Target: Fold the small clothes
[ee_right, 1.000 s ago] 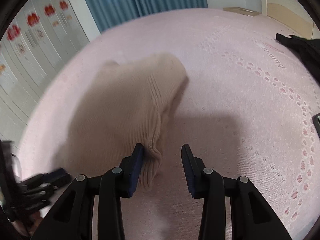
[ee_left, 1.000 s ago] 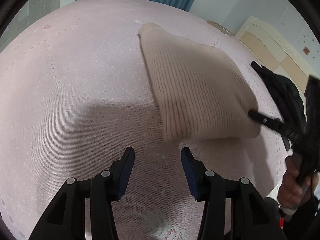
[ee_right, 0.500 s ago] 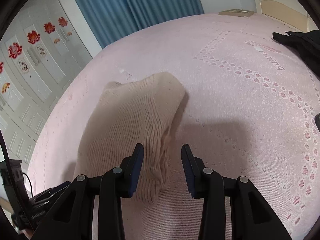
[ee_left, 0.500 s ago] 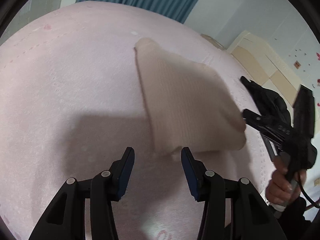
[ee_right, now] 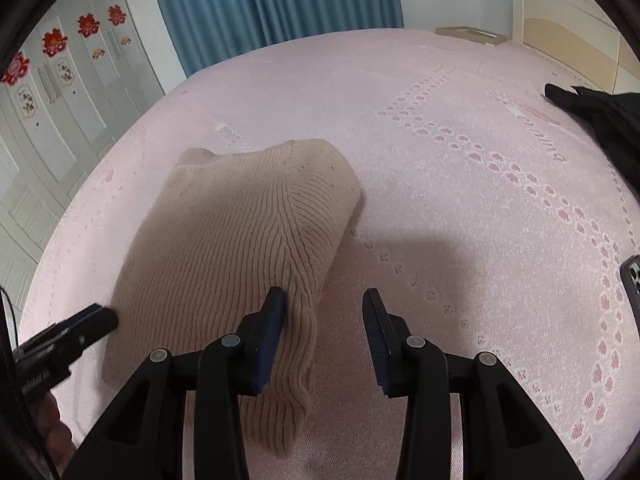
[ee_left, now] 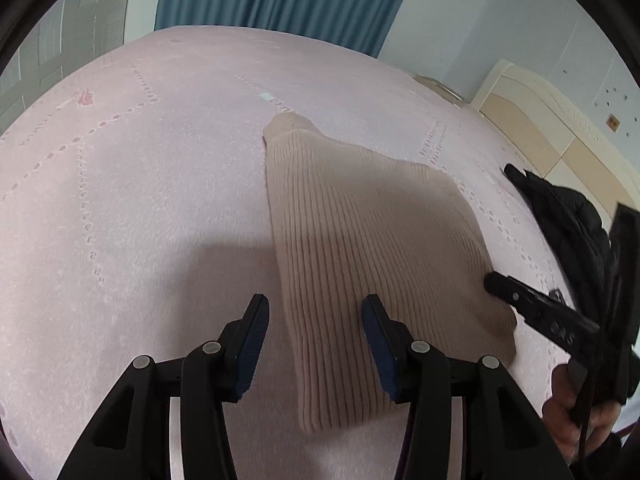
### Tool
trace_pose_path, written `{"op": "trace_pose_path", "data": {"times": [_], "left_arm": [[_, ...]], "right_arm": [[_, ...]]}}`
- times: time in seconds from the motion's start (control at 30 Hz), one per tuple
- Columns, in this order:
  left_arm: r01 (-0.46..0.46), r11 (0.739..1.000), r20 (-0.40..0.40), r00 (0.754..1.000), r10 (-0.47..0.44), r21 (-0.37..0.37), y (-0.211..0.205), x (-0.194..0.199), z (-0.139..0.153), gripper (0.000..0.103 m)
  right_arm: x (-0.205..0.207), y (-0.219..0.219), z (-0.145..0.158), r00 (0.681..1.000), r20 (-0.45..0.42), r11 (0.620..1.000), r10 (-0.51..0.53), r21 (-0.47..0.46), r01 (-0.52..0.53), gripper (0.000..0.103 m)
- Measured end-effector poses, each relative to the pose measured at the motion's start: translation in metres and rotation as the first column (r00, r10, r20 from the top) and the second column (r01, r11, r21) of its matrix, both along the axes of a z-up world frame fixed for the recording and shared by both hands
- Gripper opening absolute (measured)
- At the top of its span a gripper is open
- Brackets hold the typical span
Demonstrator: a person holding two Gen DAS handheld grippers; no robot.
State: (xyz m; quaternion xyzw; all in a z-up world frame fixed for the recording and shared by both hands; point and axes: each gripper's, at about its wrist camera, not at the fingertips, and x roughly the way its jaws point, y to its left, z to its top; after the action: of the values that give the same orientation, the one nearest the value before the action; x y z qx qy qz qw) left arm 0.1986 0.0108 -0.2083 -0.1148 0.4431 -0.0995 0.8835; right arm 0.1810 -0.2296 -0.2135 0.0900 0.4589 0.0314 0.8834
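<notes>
A beige ribbed knit sweater (ee_left: 360, 240) lies folded flat on the pink bedspread (ee_left: 140, 200). My left gripper (ee_left: 315, 312) hovers open over its near left part, and the knit shows between the two fingers without touching the pads. My right gripper (ee_right: 324, 304) stands open at the sweater's (ee_right: 240, 248) near right corner, with its left finger over the knit edge and bare bedspread between the fingers. In the left wrist view one finger (ee_left: 520, 300) of the right gripper reaches the sweater's right edge. A hand (ee_left: 576, 424) holds that gripper.
A black garment (ee_left: 560, 220) (ee_right: 600, 120) lies on the bed at the right. A phone (ee_right: 632, 284) sits at the bed's right edge. Blue curtains (ee_right: 272, 4), white wardrobe doors (ee_right: 48, 120) and a cream headboard (ee_left: 540, 120) ring the bed.
The left gripper has moved right and up, so the sweater's near edge now shows between its fingers instead of beyond them. The sweater has settled flat. Neither gripper's jaws changed width.
</notes>
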Motion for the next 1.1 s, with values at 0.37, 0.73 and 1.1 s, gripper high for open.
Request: {"op": "trace_pose_path", "data": {"times": [0.37, 0.73, 1.1], "left_arm": [[-0.014, 0.999, 0.002, 1.0, 0.014, 0.04, -0.002, 0.043, -0.002, 0.049], [-0.01, 0.999, 0.005, 1.0, 0.009, 0.04, -0.005, 0.044, -0.005, 0.05], [-0.019, 0.997, 0.004, 1.0, 0.019, 0.08, -0.006, 0.008, 0.029, 0.048]], "right_arm": [[0.024, 0.004, -0.004, 0.999, 0.014, 0.999, 0.049, 0.003, -0.049, 0.012], [0.032, 0.003, -0.013, 1.0, 0.001, 0.999, 0.024, -0.038, -0.024, 0.014], [-0.004, -0.019, 0.033, 1.0, -0.014, 0.998, -0.019, -0.054, 0.018, 0.024]]}}
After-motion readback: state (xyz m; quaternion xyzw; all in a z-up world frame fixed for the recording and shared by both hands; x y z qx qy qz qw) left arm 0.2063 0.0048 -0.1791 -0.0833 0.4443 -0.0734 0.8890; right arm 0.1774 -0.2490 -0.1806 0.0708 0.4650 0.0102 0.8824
